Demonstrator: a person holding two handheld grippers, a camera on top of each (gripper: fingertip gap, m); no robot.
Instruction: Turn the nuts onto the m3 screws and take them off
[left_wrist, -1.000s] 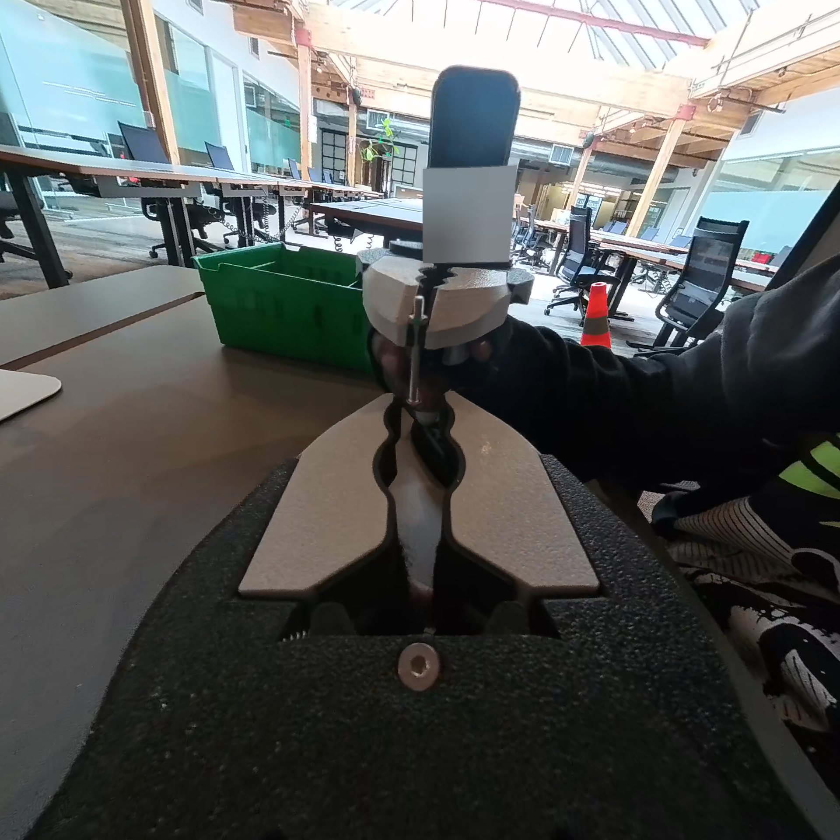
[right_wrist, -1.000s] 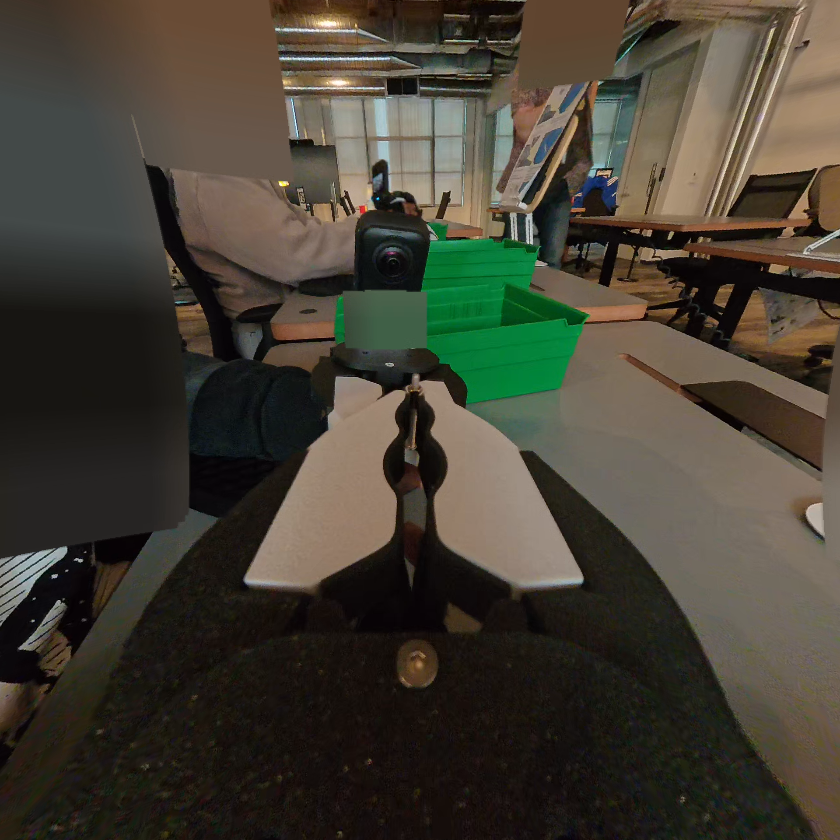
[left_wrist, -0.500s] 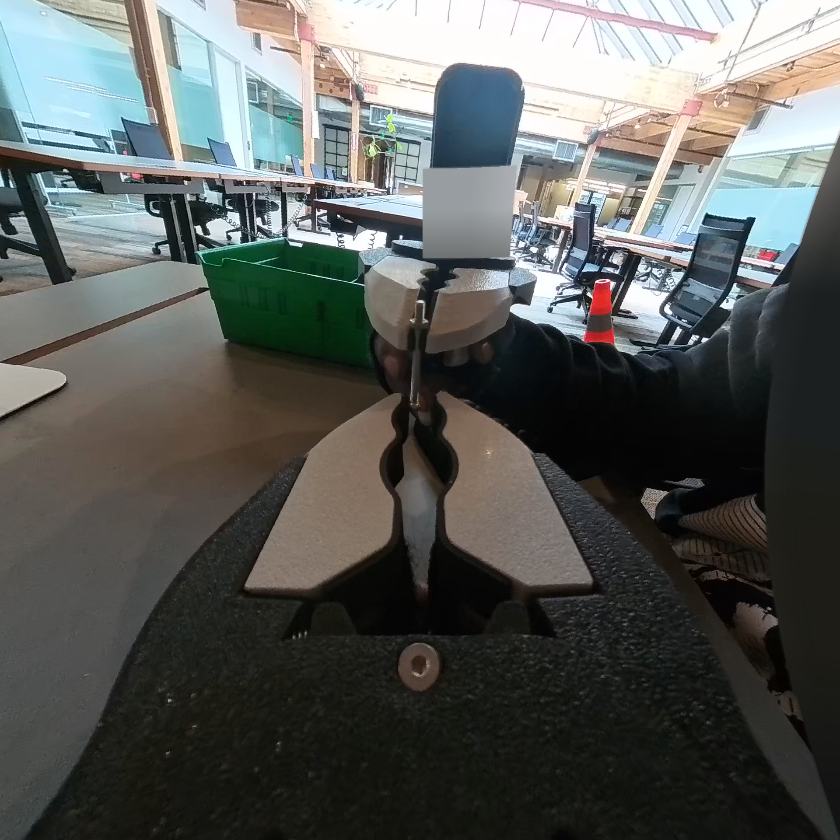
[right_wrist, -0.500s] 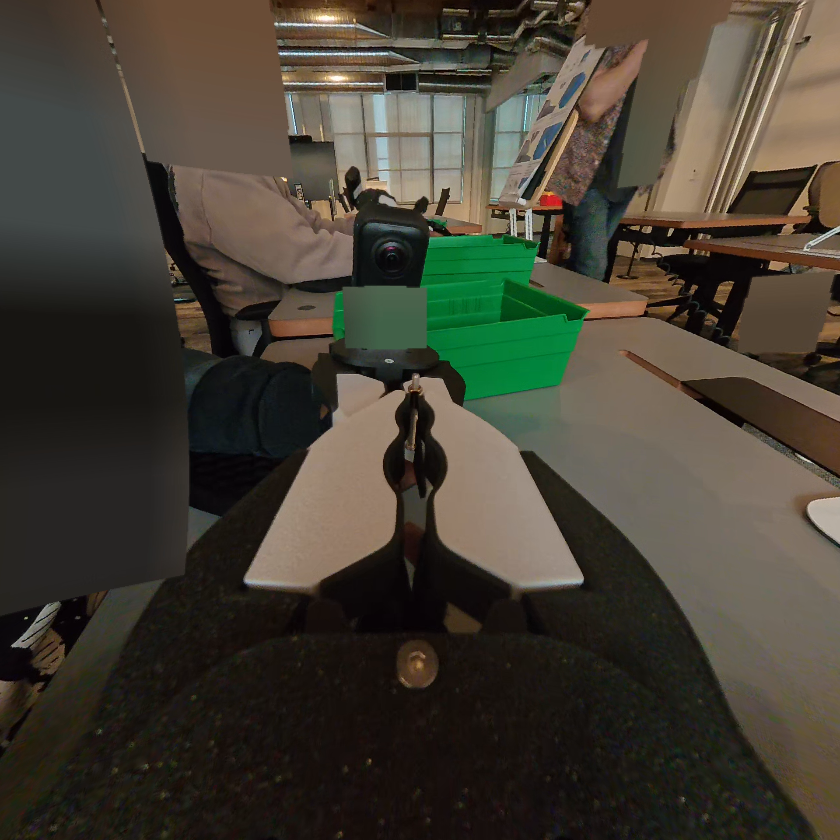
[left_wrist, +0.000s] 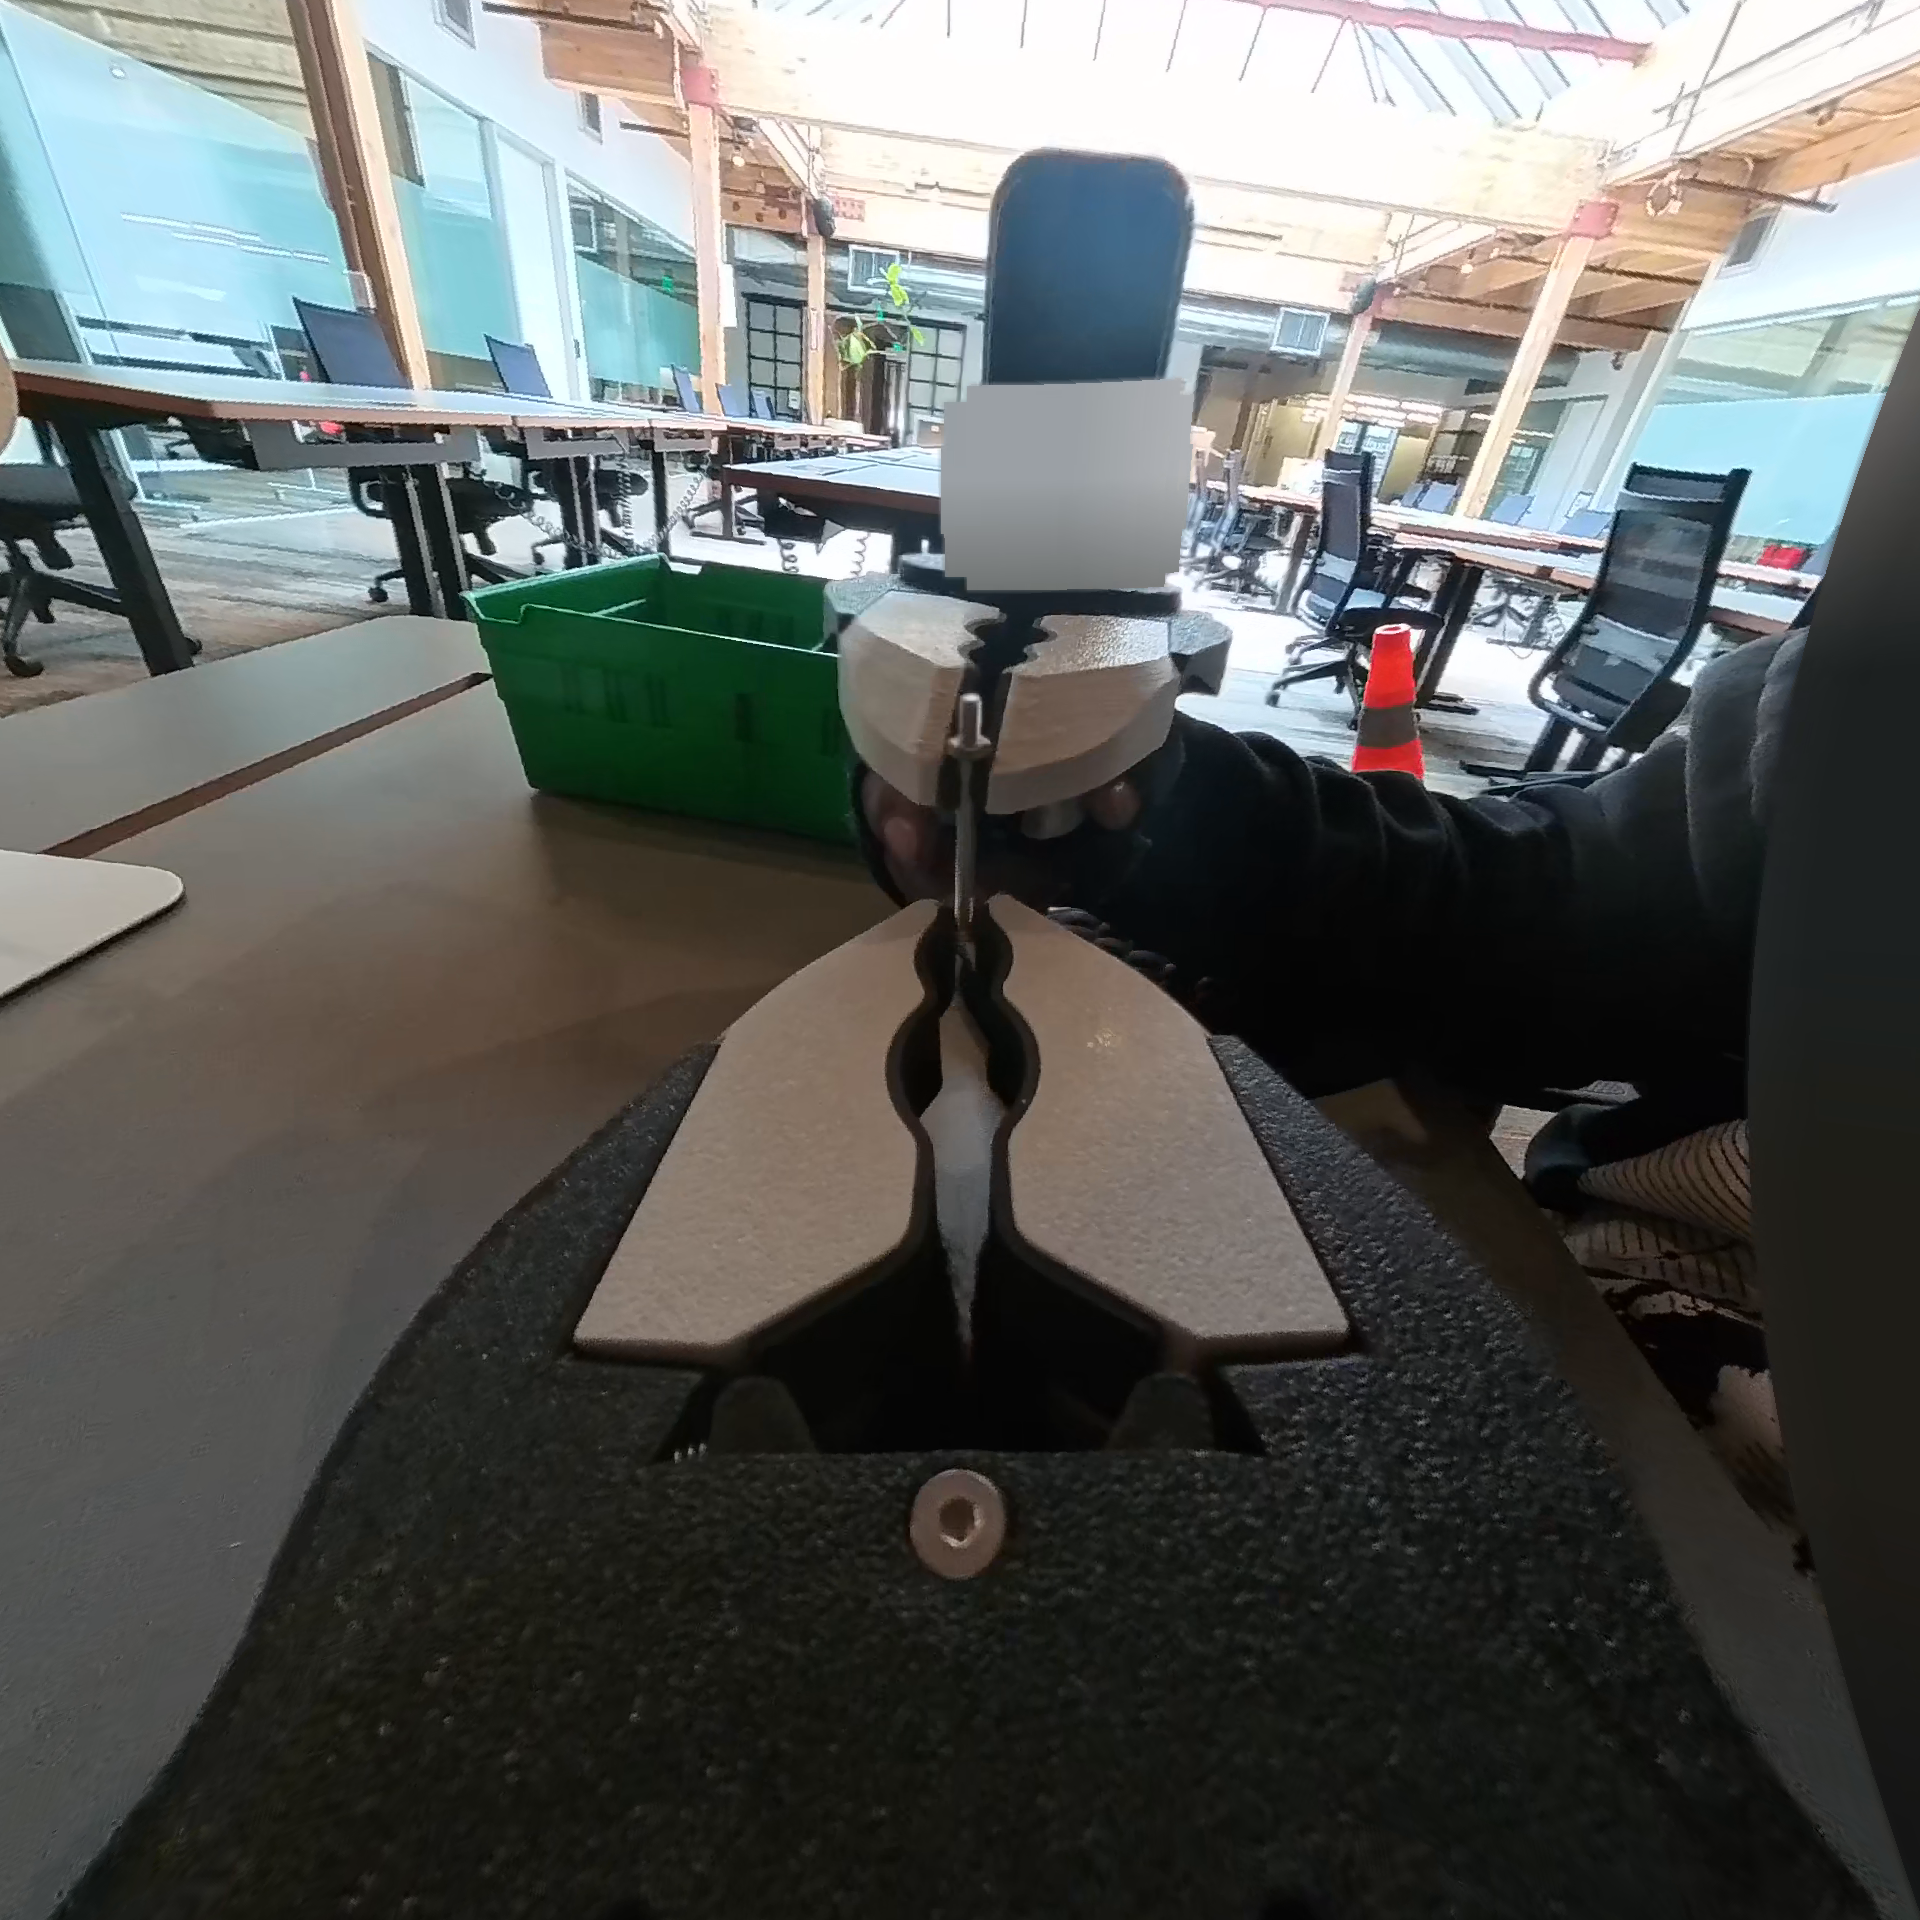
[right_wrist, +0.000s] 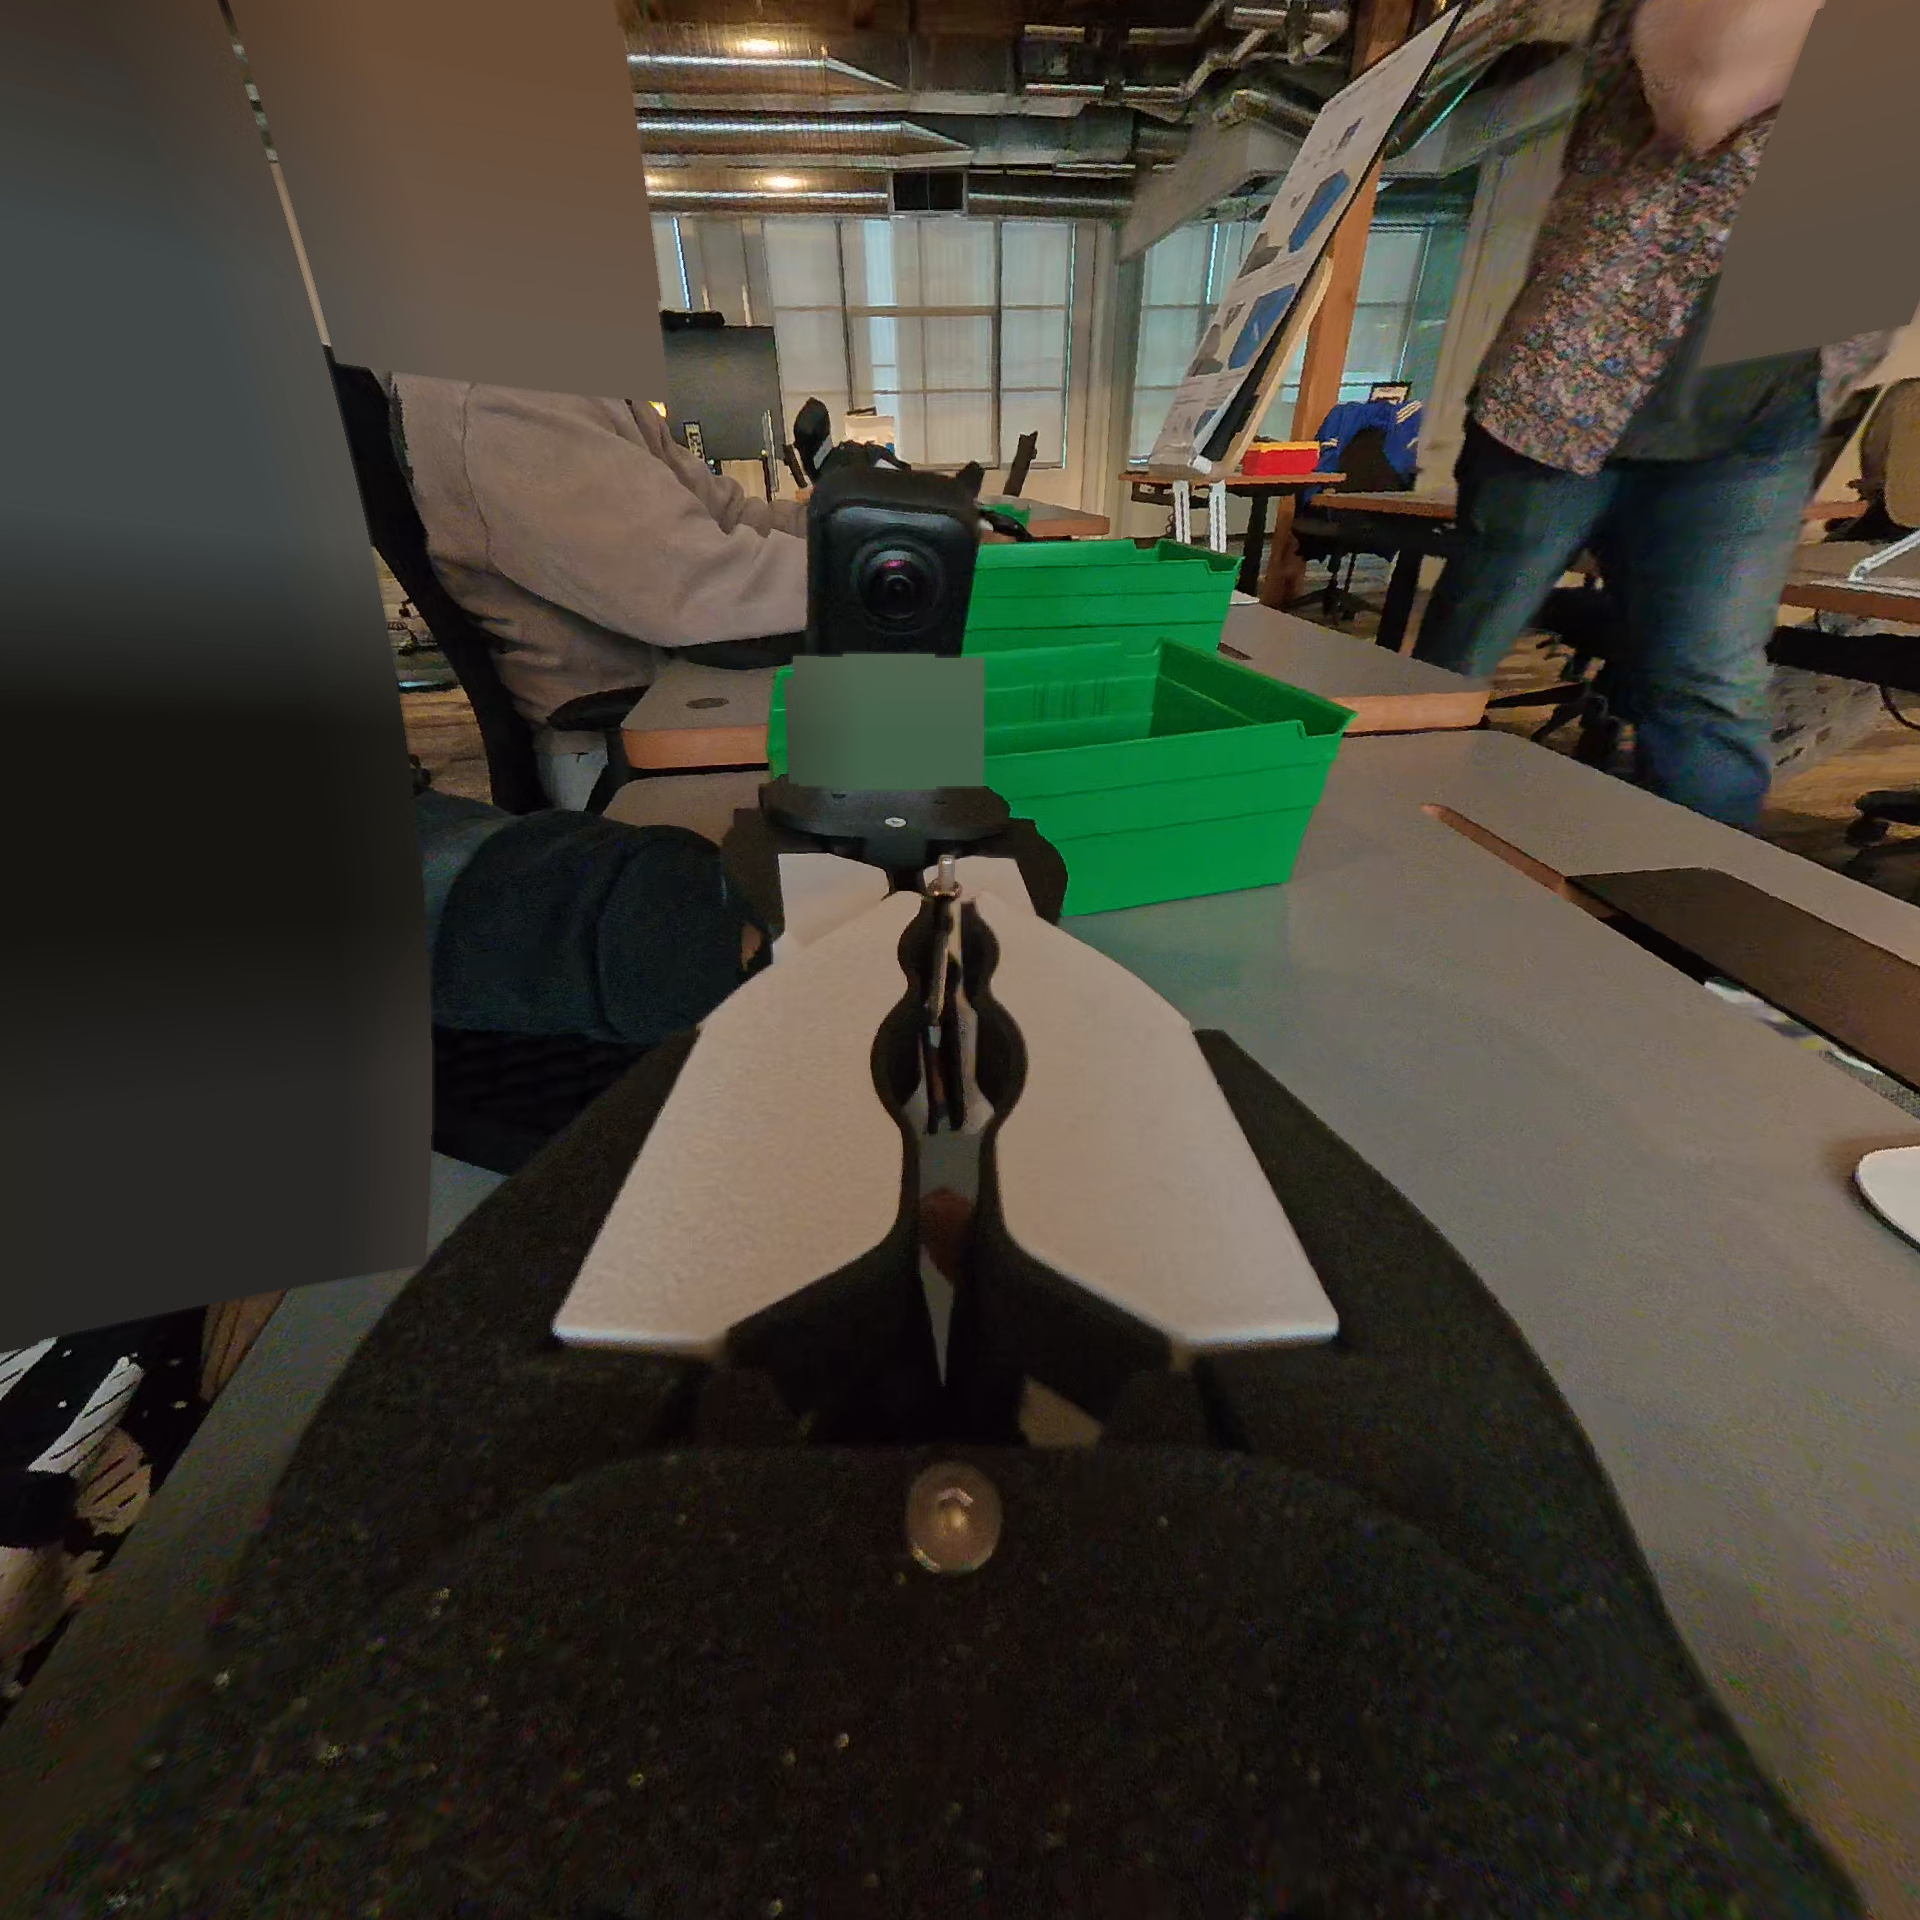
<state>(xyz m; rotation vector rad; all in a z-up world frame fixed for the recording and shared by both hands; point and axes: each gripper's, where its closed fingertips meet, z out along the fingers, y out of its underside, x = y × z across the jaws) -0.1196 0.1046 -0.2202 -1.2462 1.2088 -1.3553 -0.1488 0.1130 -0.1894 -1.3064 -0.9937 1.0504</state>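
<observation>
A thin silver screw (left_wrist: 964, 831) stands upright between my two grippers, which face each other tip to tip above the table (left_wrist: 312, 1039). A small nut (left_wrist: 968, 740) sits near the screw's top end. My right gripper (right_wrist: 940, 909) is shut on the screw (right_wrist: 938, 977), and the nut (right_wrist: 943, 888) shows just above its fingertips. In the left wrist view the right gripper (left_wrist: 982, 769) is straight ahead. My left gripper (left_wrist: 961, 920) is shut on the lower end of the same screw. In the right wrist view the left gripper (right_wrist: 904, 883) shows just beyond the screw.
A green bin (left_wrist: 665, 707) stands on the table behind the grippers, also seen in the right wrist view (right_wrist: 1164, 810). A white pad (left_wrist: 62, 925) lies at the table's left. The operator's dark sleeve (left_wrist: 1403, 914) reaches in from the right. A person (right_wrist: 1621, 416) stands beyond the table. My two grippers' fingertips are within a few centimetres of each other.
My left fingers have closed in from a clear gap onto the screw's lower end. My right gripper has stayed shut on the screw. The person in the background has walked to the right.
</observation>
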